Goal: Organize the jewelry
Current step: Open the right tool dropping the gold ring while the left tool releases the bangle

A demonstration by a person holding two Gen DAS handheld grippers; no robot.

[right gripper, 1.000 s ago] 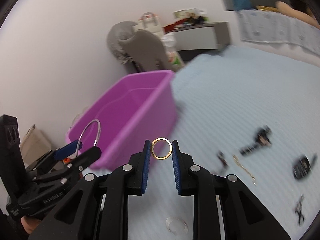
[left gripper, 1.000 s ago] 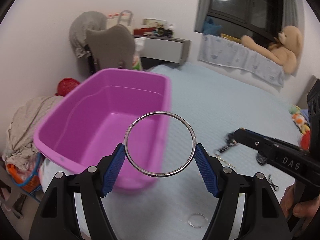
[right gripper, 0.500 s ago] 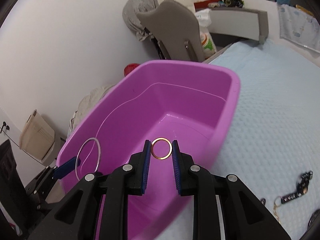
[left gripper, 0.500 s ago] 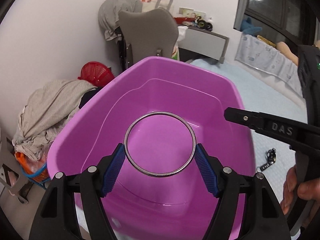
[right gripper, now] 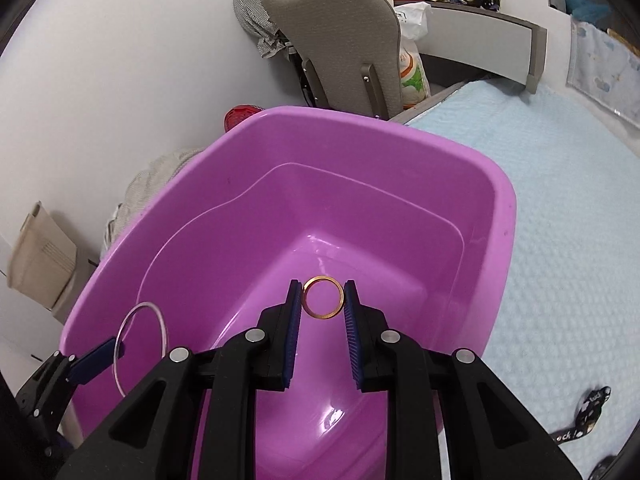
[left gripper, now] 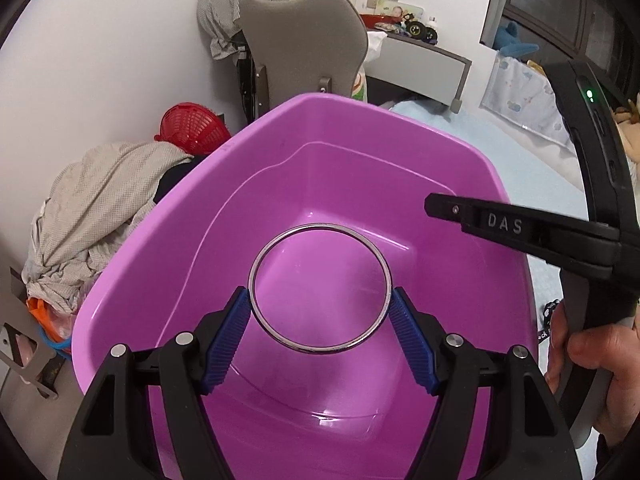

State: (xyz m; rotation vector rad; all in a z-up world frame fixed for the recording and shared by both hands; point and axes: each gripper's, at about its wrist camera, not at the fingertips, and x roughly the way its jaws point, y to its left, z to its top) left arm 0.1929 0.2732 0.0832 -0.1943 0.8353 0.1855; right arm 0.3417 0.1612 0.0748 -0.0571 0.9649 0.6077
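A purple plastic tub [left gripper: 340, 128] [right gripper: 440, 148] stands on the light blue bed; its inside shows only bare plastic. My left gripper [left gripper: 320, 300] hangs over the tub, shut on a large silver bangle [left gripper: 256, 264] held flat between its blue pads. My right gripper [right gripper: 323, 296] also hangs over the tub, shut on a small gold ring [right gripper: 312, 310]. In the left wrist view the right gripper's black finger [left gripper: 512, 228] reaches in from the right. In the right wrist view the silver bangle [right gripper: 120, 332] and one blue pad show at lower left.
A grey chair [left gripper: 304, 40] [right gripper: 340, 32] stands behind the tub. A pile of cloth [left gripper: 92, 208] and a red basket [left gripper: 188, 128] lie to the tub's left. Dark trinkets [right gripper: 588, 412] lie on the blue bedspread [right gripper: 568, 220] at right. A person's hand [left gripper: 584, 356] holds the right gripper.
Both grippers have swung left from over the bedspread to over the purple tub, each keeping its ring. The tub now fills both views and the loose trinkets have slid to the right edge.
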